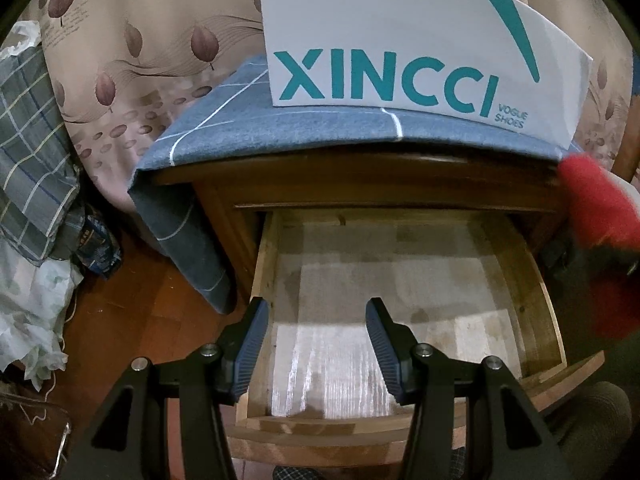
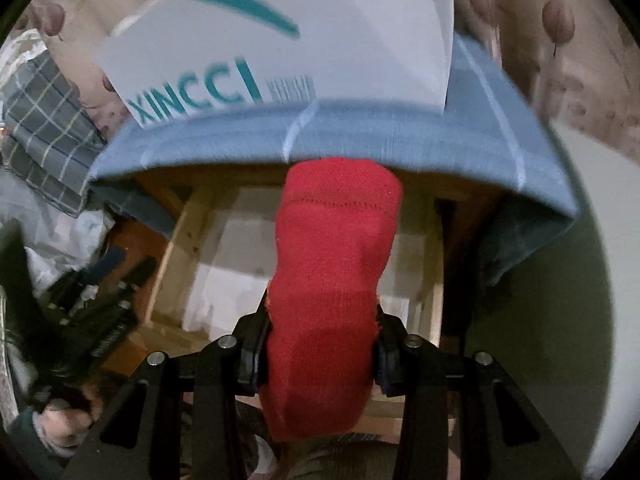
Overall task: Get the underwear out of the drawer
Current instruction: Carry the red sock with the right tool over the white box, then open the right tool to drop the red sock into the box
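One red underwear [image 2: 332,280] clamped in my right gripper [image 2: 320,344], long axis toward twelve o'clock; my left gripper [image 1: 316,344] gapes empty over one drawer [image 1: 532,280].

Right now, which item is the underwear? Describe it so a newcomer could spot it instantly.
Find the wooden nightstand draped with a blue checked cloth, a white XINCCI shoe box on top, its drawer pulled open. Above that drawer, the right gripper has its jaws shut on the underwear. It is the only bright red knitted piece in view.
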The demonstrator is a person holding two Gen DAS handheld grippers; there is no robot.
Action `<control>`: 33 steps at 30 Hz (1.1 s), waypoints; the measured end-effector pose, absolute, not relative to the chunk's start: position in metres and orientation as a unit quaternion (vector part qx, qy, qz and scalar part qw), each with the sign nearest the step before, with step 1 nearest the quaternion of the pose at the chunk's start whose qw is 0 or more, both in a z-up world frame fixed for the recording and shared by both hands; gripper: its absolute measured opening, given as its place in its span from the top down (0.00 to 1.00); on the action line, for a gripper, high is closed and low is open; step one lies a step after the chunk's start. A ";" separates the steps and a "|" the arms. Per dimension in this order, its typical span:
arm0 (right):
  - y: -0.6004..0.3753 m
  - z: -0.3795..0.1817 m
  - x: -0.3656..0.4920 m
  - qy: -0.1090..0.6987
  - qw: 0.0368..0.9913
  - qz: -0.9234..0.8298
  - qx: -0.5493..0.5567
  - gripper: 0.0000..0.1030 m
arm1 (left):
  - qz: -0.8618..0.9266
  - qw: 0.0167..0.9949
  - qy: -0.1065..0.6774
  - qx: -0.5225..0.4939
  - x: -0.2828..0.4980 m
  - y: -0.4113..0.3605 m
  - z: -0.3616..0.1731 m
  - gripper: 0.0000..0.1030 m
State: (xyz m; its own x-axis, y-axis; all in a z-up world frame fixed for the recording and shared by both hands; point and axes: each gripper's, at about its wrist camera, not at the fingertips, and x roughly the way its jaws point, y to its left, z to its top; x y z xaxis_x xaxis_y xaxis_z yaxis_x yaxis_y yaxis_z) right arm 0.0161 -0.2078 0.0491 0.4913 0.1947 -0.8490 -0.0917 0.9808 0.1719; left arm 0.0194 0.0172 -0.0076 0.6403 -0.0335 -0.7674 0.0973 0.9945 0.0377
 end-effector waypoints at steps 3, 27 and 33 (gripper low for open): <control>-0.210 0.076 0.016 0.482 0.870 0.089 0.049 0.63 | -0.035 0.906 0.421 0.037 0.019 0.018 -0.007 0.49; -0.162 0.235 0.149 0.387 0.919 0.076 -0.009 0.63 | -0.026 0.909 0.416 0.016 0.016 0.027 -0.004 0.49; -0.145 0.210 0.189 0.409 0.910 0.061 -0.015 0.63 | -0.025 0.906 0.423 -0.003 0.018 0.034 -0.005 0.49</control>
State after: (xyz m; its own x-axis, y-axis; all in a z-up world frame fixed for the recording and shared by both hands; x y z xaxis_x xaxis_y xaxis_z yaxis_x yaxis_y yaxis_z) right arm 0.1886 -0.1453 0.2100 0.6574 0.0995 -0.7469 -0.1240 0.9920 0.0230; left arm 0.0178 0.0343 -0.0053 0.6411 -0.0490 -0.7659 0.0433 0.9987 -0.0276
